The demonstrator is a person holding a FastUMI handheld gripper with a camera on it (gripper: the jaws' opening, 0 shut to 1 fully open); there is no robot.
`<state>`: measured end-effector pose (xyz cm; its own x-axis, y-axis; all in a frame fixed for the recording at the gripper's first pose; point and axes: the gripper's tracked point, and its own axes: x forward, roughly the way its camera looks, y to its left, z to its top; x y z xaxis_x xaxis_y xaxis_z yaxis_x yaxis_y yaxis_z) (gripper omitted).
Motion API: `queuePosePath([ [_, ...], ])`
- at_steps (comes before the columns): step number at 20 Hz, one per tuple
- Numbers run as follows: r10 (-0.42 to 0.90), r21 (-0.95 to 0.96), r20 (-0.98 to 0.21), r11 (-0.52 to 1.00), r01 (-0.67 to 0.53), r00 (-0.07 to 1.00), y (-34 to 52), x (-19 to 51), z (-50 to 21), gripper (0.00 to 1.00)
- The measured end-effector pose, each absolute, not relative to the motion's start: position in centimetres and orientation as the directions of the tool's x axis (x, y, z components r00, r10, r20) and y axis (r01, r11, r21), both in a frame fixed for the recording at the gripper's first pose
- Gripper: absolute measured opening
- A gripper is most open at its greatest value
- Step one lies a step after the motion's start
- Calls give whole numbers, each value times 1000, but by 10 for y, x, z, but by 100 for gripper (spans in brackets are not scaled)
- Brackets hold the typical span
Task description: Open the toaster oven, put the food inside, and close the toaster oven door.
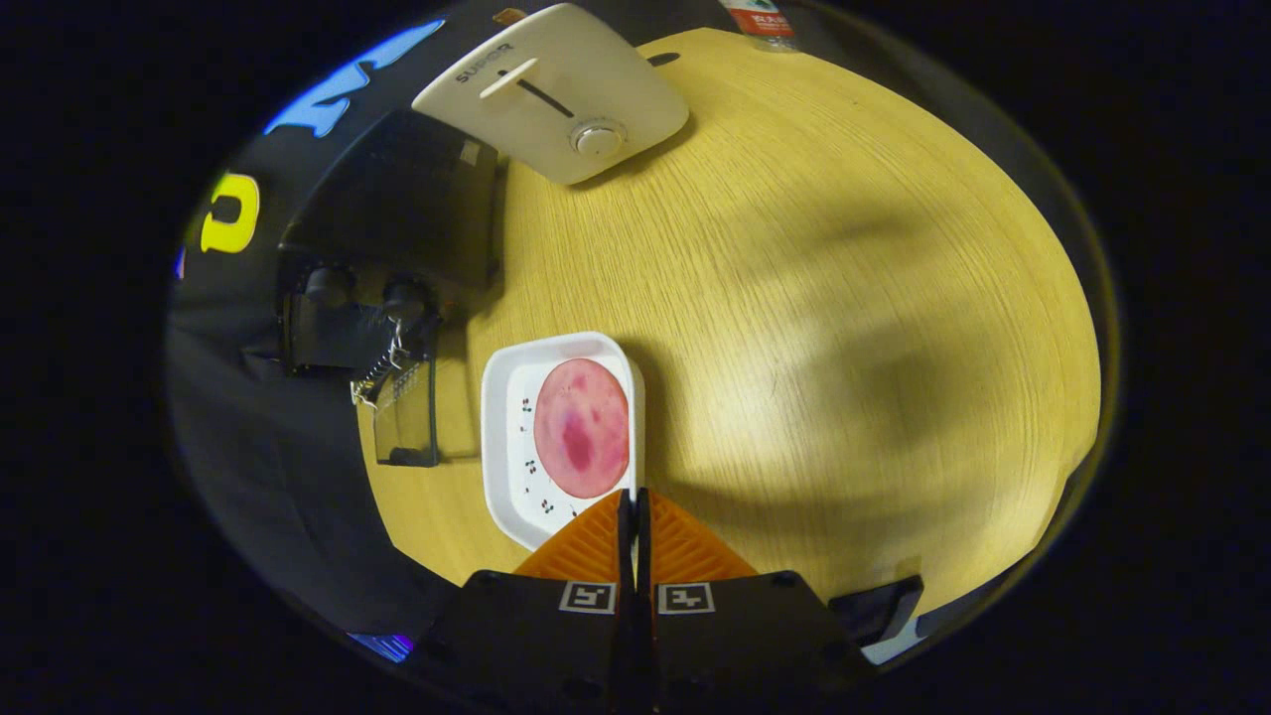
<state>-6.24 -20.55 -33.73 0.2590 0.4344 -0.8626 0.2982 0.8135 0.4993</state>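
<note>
The gripper [634, 516] has its two fingers pressed together, with only a thin dark slit between them and nothing held. The fingertips sit over the near edge of a white tray [504, 437], close to its right rim; whether they touch the tray or hover just above it cannot be told.

The tray is a shallow rectangular dish with rounded corners, lying flat on the worktop [844, 298] just ahead of the fingers. In it rests the food, a round pink slice of meat [581, 428] with darker red patches, lying flat and taking up most of the tray's right half. Small dark markings dot the bare white bottom of the tray to the left of the slice.

To the left of the tray, at the worktop's edge, stands the black toaster oven [397, 209]. Its glass door [407, 422] hangs open and down toward the tray, close beside it but apart from it. Two round knobs [326, 285] show on the oven's front, and a short metal chain or spring [382, 367] runs at the door's hinge side.

Beyond the oven, farther along the worktop, sits a white appliance [556, 94] with a long slot, a lever and a round button. At the far edge of the worktop a small item with a red label [760, 18] is partly visible.

The light wood worktop carries broad soft shadows to the right of the tray.
</note>
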Motion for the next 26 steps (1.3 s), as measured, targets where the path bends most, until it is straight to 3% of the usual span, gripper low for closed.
queuePosePath([
  [11,416,629,-755,676,383,506,-169,-116,-254,2],
  [17,468,705,-687,615,353,556,-96,-146,-221,2],
  [26,521,739,-649,604,299,554,-22,-132,-197,2],
])
